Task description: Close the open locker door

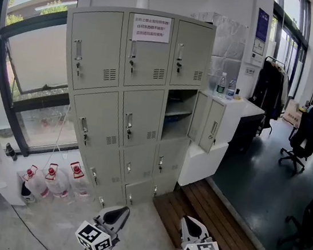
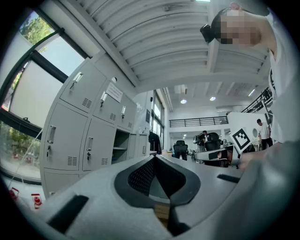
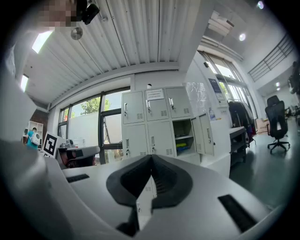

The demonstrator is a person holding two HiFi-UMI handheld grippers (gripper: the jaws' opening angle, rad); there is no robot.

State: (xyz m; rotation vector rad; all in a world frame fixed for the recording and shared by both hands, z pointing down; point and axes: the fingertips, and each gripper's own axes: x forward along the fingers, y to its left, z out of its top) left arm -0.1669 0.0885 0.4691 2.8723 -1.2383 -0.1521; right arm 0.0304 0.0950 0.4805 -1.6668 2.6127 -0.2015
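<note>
Grey steel locker bank [image 1: 125,105], three columns wide. Open door [image 1: 212,125]: second row from the top, right column, swung out rightward beside a white bench [image 1: 242,111]. Left gripper [image 1: 124,212] and right gripper [image 1: 186,221]: low in the head view, well apart from the lockers, fingers clenched together on nothing.

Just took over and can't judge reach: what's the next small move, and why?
Probably step closer and raise the right hand-held gripper toward the open grey metal locker door: it stands swung wide open, and that shut gripper sits low, well short of it.
</note>
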